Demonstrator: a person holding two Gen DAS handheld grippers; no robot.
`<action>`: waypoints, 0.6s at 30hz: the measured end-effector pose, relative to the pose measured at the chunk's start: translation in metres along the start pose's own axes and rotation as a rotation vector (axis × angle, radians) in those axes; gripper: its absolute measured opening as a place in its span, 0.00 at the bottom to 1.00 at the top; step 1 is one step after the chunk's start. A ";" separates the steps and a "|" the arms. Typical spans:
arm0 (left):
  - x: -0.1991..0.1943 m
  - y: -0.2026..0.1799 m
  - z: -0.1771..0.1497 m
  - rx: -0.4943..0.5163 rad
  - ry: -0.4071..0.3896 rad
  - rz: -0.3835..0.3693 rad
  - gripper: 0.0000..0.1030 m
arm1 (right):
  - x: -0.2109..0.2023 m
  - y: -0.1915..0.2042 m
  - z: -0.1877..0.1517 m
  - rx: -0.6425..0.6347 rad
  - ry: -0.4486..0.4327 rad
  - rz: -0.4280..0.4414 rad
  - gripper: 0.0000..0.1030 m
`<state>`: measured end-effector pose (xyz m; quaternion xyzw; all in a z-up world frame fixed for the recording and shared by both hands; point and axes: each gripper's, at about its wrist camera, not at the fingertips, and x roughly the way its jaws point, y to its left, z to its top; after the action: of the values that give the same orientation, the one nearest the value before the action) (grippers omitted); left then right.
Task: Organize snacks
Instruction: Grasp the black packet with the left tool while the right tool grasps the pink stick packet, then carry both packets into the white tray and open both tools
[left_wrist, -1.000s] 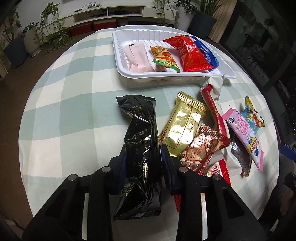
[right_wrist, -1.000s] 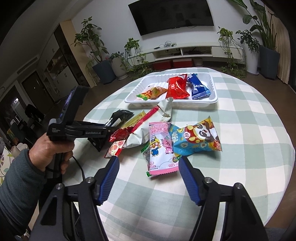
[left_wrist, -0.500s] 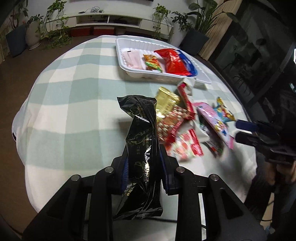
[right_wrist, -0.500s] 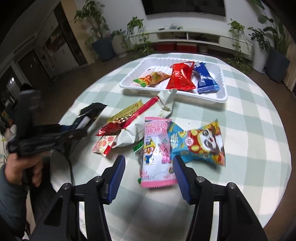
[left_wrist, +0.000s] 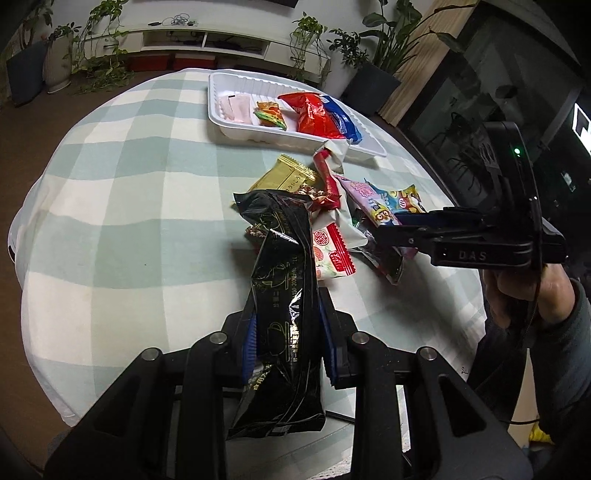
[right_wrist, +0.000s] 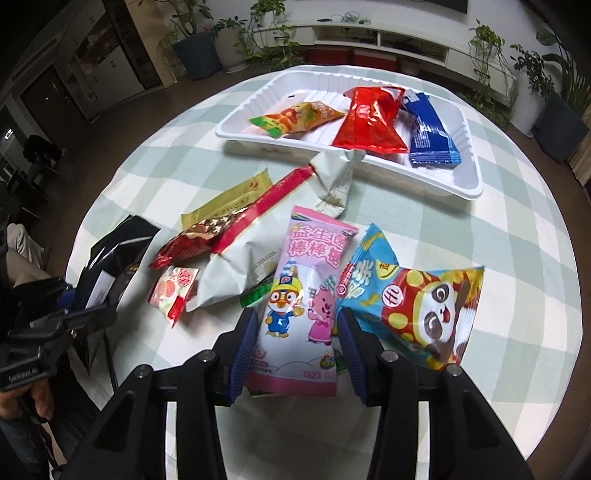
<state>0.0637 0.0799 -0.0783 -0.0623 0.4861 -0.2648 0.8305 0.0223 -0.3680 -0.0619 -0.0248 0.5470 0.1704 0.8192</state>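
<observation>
My left gripper is shut on a long black snack packet and holds it lifted above the table; the packet also shows in the right wrist view. My right gripper straddles a pink cartoon snack packet lying on the checked cloth, with the jaws close on either side of it; whether they grip it is unclear. The white tray at the far side holds an orange-green packet, a red packet and a blue packet. In the left wrist view the tray also holds a pale pink packet.
Loose snacks lie in a heap mid-table: a gold packet, a long red stick packet, a white packet, a small red-and-white packet and a blue panda packet. Plants and a low TV shelf stand beyond the round table.
My left gripper has lifted the black packet off the table and pulled back. My right gripper has moved forward and down over the pink packet, and its jaws have narrowed around it.
</observation>
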 end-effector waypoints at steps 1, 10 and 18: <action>0.000 -0.001 0.000 0.001 0.002 -0.002 0.25 | 0.001 -0.001 0.001 0.006 0.007 0.004 0.47; 0.002 0.000 0.002 0.000 0.004 -0.007 0.25 | 0.010 -0.007 0.011 0.035 0.037 0.032 0.38; 0.002 0.001 0.003 -0.005 0.001 -0.019 0.25 | -0.001 -0.011 0.005 0.058 -0.001 0.073 0.28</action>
<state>0.0675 0.0791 -0.0787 -0.0689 0.4864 -0.2715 0.8276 0.0298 -0.3778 -0.0610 0.0189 0.5520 0.1841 0.8131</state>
